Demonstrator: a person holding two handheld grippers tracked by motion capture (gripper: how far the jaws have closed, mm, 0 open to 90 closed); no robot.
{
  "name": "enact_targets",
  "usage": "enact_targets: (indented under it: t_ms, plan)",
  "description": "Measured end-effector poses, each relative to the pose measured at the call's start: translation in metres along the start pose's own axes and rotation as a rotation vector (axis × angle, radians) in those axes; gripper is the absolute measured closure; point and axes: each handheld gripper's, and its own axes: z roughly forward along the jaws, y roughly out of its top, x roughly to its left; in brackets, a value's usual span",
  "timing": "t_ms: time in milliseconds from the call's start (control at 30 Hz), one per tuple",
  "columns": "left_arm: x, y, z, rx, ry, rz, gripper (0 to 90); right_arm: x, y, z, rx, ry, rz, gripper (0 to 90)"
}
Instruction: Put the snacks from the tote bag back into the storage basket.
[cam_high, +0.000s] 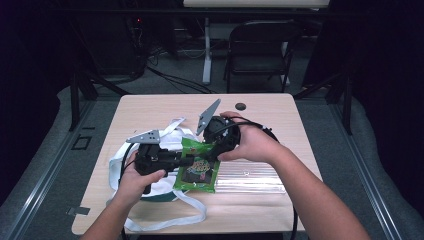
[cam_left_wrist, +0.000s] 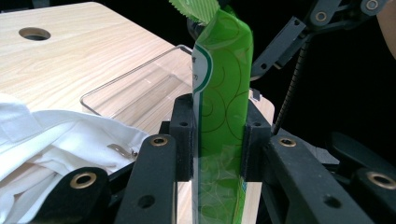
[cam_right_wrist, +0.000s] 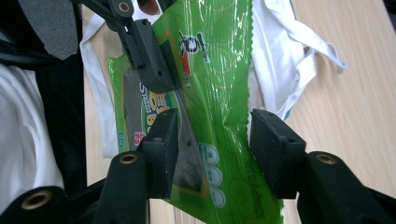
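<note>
A green snack packet (cam_high: 197, 170) is held up over the table between my two grippers. The left gripper (cam_high: 187, 161) comes in from the left and is shut on it. In the left gripper view the packet (cam_left_wrist: 219, 107) stands upright, pinched between both pads (cam_left_wrist: 183, 135) of the gripper (cam_left_wrist: 218, 140). My right gripper (cam_high: 212, 152) reaches down from the right. In the right gripper view its jaws (cam_right_wrist: 217, 149) straddle the packet (cam_right_wrist: 215, 84) with a gap at the right pad (cam_right_wrist: 275, 149), so it is open. The left gripper's jaw (cam_right_wrist: 149, 56) clamps the packet farther up.
A white cloth bag (cam_high: 165, 142) with long straps lies under the left hand. A clear plastic tray (cam_high: 250, 177) sits on the table (cam_high: 150, 107) at the right. A cable hole (cam_high: 241, 106) is near the far edge; a folding chair (cam_high: 260, 50) stands beyond.
</note>
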Motion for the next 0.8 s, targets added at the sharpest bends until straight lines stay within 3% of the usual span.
enact_targets:
  t_ms: [467,800]
  plan:
    - [-0.0025,-0.0012,0.0060,0.021,-0.014,0.026,72.4,-0.0015,0.0003,0.0085,0.077,0.083,0.021,61.0]
    - [-0.0042,-0.0010,0.0071,0.024,-0.016,0.042,72.4,-0.0027,-0.0001,0.0083,0.091,0.140,0.028,72.5]
